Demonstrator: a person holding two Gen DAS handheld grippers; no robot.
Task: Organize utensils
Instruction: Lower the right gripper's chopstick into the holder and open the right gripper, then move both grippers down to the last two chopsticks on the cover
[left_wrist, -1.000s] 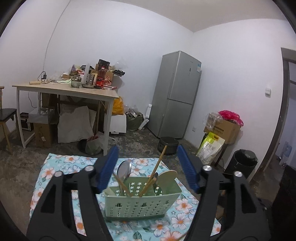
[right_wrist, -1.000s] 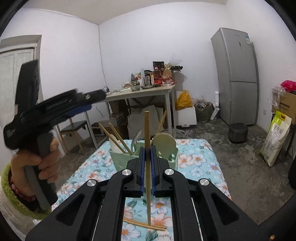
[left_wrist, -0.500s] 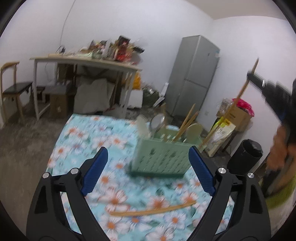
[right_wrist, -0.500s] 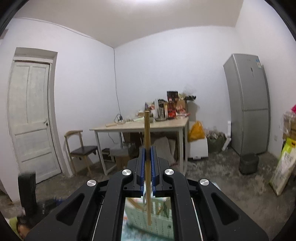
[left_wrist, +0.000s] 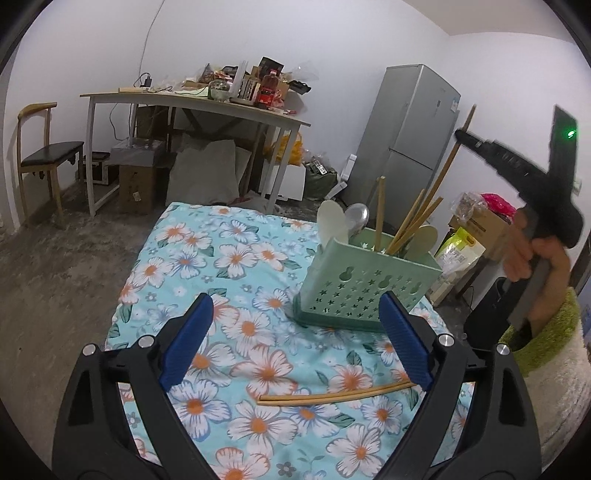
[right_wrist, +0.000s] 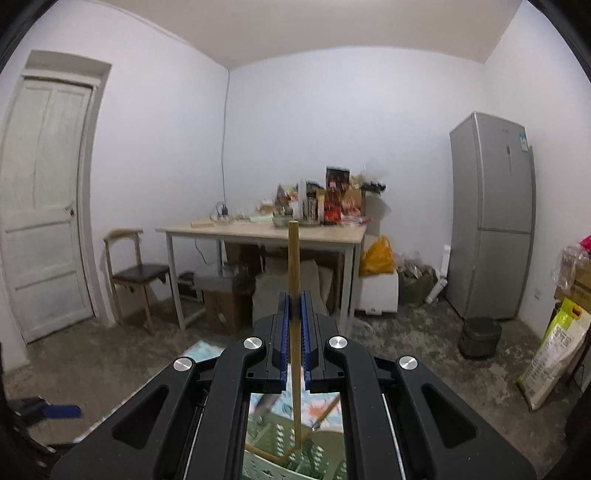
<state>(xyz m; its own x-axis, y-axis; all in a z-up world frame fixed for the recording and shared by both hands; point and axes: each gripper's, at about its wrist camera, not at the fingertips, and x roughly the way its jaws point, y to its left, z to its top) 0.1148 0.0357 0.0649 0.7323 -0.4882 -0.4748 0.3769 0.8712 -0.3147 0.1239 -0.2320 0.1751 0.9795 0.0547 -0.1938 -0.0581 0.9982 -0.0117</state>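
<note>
My left gripper (left_wrist: 295, 339) has just spread its jaws wide with nothing between them, and it has dropped toward the pair of chopsticks (left_wrist: 338, 394) lying on the floral cloth (left_wrist: 177, 266) at lower centre, so I judge that pair is my next pickup. My right gripper (right_wrist: 294, 334) is clamped on a single chopstick (right_wrist: 294, 266), now lifted above the green basket (left_wrist: 364, 286) at centre right, ready to drop in. The basket already holds several chopsticks, a metal spoon (left_wrist: 356, 216) and two pale flat utensils, all standing upright or leaning.
</note>
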